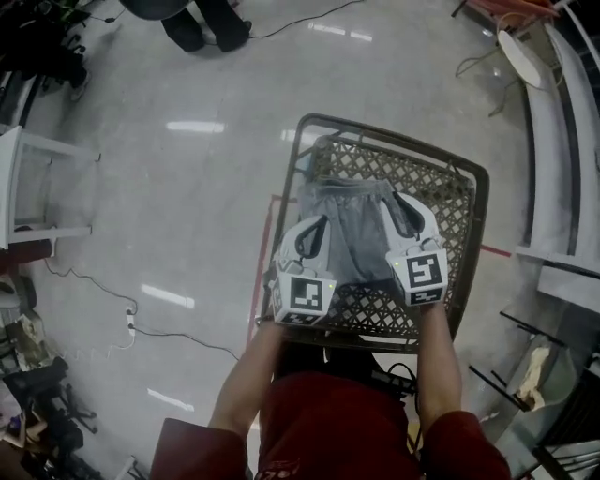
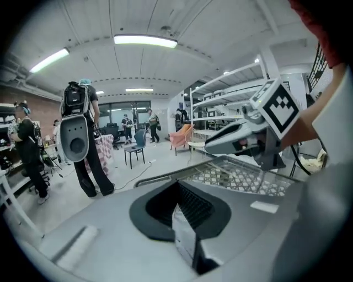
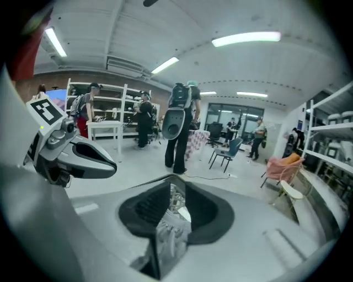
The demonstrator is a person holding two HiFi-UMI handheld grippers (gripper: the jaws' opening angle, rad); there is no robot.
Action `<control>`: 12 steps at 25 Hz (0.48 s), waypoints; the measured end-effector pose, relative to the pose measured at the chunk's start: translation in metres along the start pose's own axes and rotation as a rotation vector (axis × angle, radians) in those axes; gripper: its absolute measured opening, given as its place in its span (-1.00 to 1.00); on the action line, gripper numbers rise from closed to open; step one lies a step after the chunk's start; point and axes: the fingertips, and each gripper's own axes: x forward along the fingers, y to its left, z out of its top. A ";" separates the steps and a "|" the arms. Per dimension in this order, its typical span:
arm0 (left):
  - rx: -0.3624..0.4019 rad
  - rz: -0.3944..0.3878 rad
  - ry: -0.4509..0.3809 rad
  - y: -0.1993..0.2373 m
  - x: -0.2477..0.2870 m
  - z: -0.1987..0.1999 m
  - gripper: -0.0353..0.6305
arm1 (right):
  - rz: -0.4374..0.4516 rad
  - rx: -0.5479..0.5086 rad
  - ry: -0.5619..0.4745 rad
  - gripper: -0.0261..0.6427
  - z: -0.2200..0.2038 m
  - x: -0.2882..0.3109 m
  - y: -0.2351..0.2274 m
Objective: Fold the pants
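Grey pants lie over a dark metal lattice table. My left gripper is at the pants' left side and my right gripper at their right side, both lifted a little above the table. In the left gripper view the left gripper is shut, with a thin fold of grey pants fabric pinched between its jaws. In the right gripper view the right gripper grips a bunch of grey pants fabric, its jaws standing partly apart around it. Each gripper view also shows the other gripper: the right gripper and the left gripper.
The table stands on a glossy pale floor with cables. A person stands beyond the table, seen with a backpack. White shelving is on the left, with more shelves and chairs further off.
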 end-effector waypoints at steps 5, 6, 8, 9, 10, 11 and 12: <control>0.015 0.051 -0.119 -0.026 -0.023 0.043 -0.88 | -0.114 0.053 -0.086 -0.70 0.002 -0.072 -0.007; 0.013 0.062 -0.148 -0.032 -0.028 0.051 -0.88 | -0.130 0.070 -0.108 -0.70 0.003 -0.086 -0.007; 0.003 0.089 -0.198 -0.046 -0.043 0.067 -0.88 | -0.155 0.107 -0.152 -0.70 0.006 -0.115 -0.006; -0.001 0.106 -0.223 -0.054 -0.053 0.076 -0.88 | -0.164 0.121 -0.173 -0.70 0.007 -0.130 -0.006; -0.008 0.123 -0.248 -0.063 -0.063 0.085 -0.88 | -0.175 0.129 -0.192 -0.70 0.006 -0.146 -0.006; -0.017 0.139 -0.269 -0.071 -0.073 0.093 -0.88 | -0.186 0.131 -0.210 -0.70 0.006 -0.162 -0.005; -0.031 0.155 -0.287 -0.081 -0.085 0.098 -0.88 | -0.198 0.131 -0.229 -0.70 0.006 -0.178 -0.005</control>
